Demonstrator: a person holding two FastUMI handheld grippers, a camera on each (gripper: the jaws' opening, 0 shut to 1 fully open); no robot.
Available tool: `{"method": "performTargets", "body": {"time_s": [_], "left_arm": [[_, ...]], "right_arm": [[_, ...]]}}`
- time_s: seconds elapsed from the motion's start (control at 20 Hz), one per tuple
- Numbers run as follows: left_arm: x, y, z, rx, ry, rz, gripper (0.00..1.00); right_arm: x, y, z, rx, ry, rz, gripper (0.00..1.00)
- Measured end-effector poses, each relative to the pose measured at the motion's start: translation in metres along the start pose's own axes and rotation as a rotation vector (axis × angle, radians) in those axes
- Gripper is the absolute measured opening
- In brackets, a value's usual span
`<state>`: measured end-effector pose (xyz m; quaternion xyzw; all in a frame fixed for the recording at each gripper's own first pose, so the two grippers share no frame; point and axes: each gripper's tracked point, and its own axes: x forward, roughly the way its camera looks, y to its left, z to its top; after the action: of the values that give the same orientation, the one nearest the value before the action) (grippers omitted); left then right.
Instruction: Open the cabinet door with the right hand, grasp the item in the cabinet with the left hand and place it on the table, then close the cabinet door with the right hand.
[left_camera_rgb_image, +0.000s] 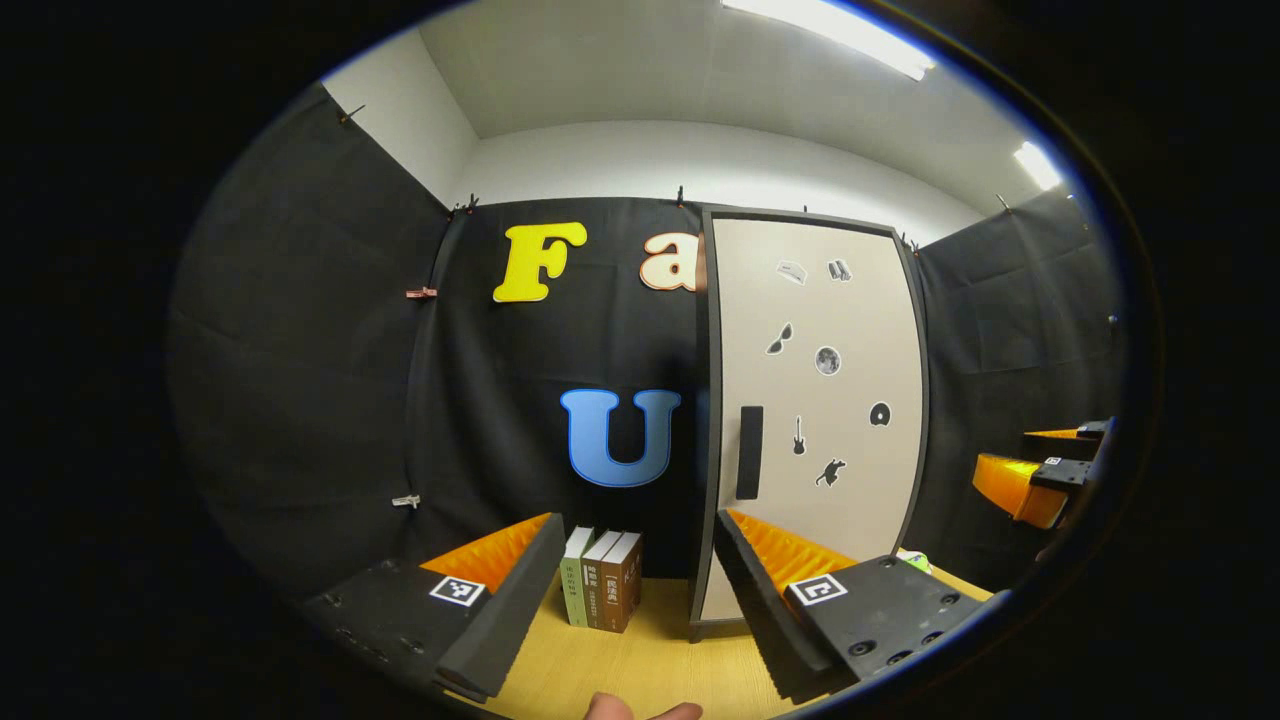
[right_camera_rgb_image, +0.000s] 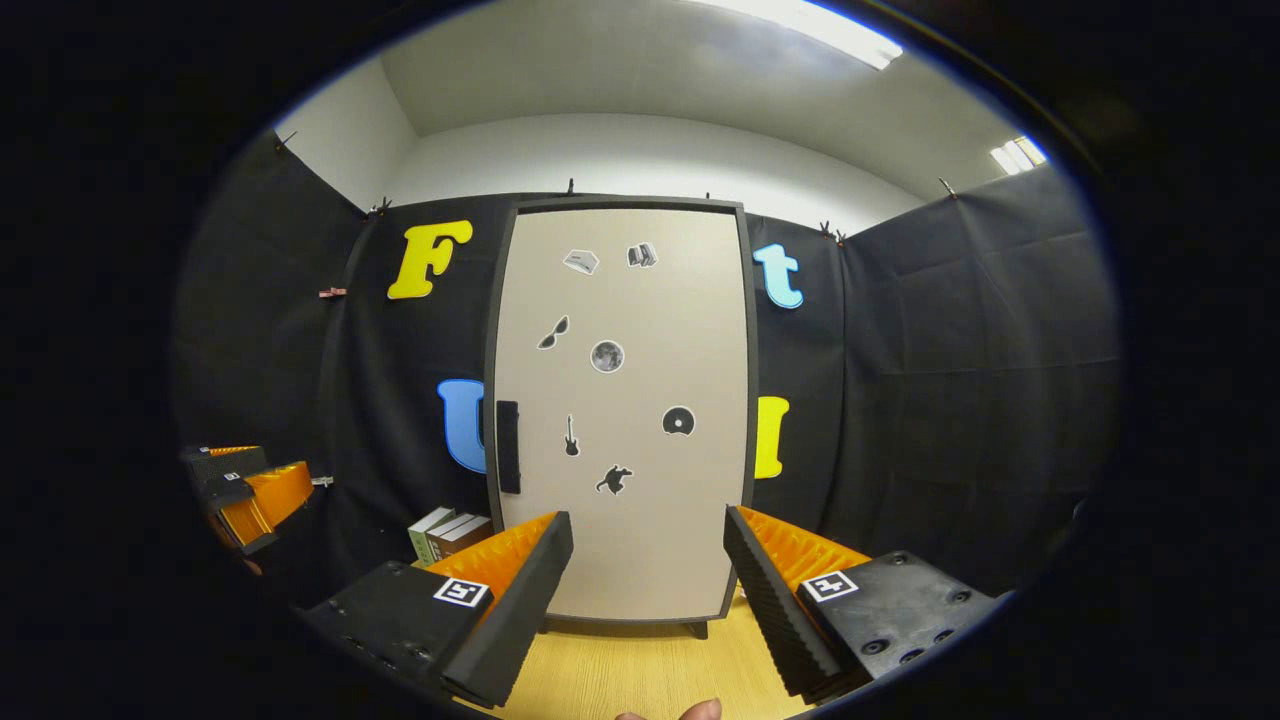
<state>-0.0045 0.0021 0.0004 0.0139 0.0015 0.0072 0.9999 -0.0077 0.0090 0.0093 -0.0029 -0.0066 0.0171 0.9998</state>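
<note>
The cabinet door (right_camera_rgb_image: 618, 410) is shut, its dark handle (right_camera_rgb_image: 507, 447) untouched, the item unseen behind it — so every step seems left. The right gripper (right_camera_rgb_image: 648, 580) faces it, fingers apart; the left gripper (left_camera_rgb_image: 640, 580), fingers apart too, hangs near books (left_camera_rgb_image: 603, 590) on the surface (left_camera_rgb_image: 640, 660)

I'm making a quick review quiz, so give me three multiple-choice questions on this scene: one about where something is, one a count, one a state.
1. Where do the books stand?
A. Left of the cabinet
B. On top of it
C. Right of it

2. How many books stand there?
A. One
B. Three
C. Five

3. What state is the cabinet door in?
A. Wide open
B. Removed
C. Shut

Answers: 1 A, they stand on the table beside the cabinet's left side. 2 B, three spines show in the left gripper view. 3 C, the door sits flush in its frame.
</note>
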Motion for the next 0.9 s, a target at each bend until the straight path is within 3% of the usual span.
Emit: {"method": "performTargets", "body": {"time_s": [0.5, 0.9], "left_arm": [[0.001, 0.019, -0.007, -0.019, 0.017, 0.0, 0.95], [0.008, 0.05, -0.017, -0.042, 0.033, 0.034, 0.94]], "right_arm": [[0.043, 0.059, 0.003, 0.014, 0.003, 0.071, 0.97], [0.137, 0.127, 0.0, 0.117, 0.017, 0.117, 0.97]]}}
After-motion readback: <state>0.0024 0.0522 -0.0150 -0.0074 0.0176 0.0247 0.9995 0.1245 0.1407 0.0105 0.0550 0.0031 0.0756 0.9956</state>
